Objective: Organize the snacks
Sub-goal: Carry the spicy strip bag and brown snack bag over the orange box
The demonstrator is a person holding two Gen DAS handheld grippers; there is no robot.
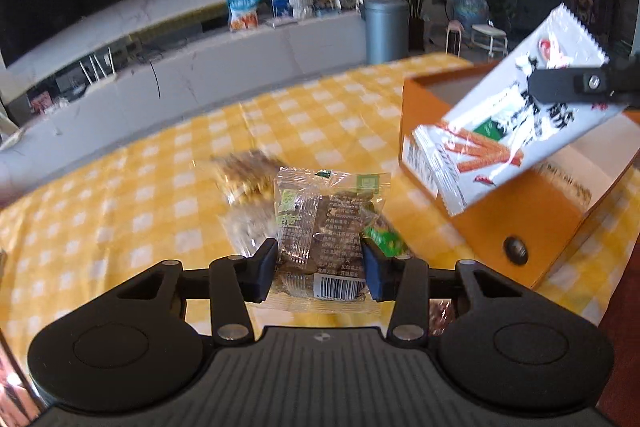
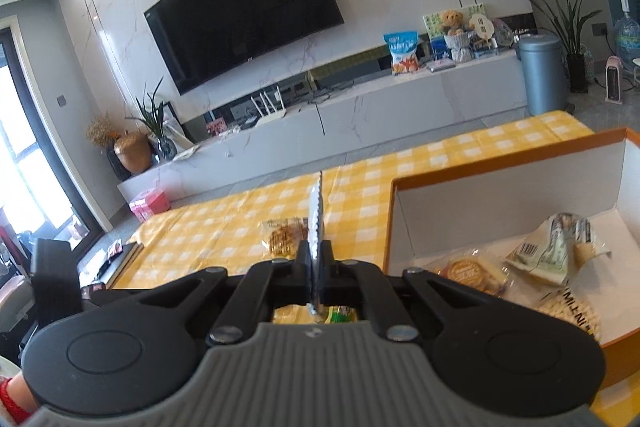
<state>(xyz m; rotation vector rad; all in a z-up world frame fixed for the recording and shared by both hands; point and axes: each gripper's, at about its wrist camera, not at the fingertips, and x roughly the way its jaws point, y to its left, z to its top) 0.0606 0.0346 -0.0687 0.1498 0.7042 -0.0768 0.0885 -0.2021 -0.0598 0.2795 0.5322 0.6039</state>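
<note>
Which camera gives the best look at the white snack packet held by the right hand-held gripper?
The left wrist view: it shows the white snack packet face-on, with its printing and orange sticks, clamped by the right hand-held gripper near the orange box. The right wrist view shows only the packet's thin serrated edge.

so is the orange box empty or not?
Not empty. The orange box is open-topped, with several wrapped snacks lying on its white floor.
</note>
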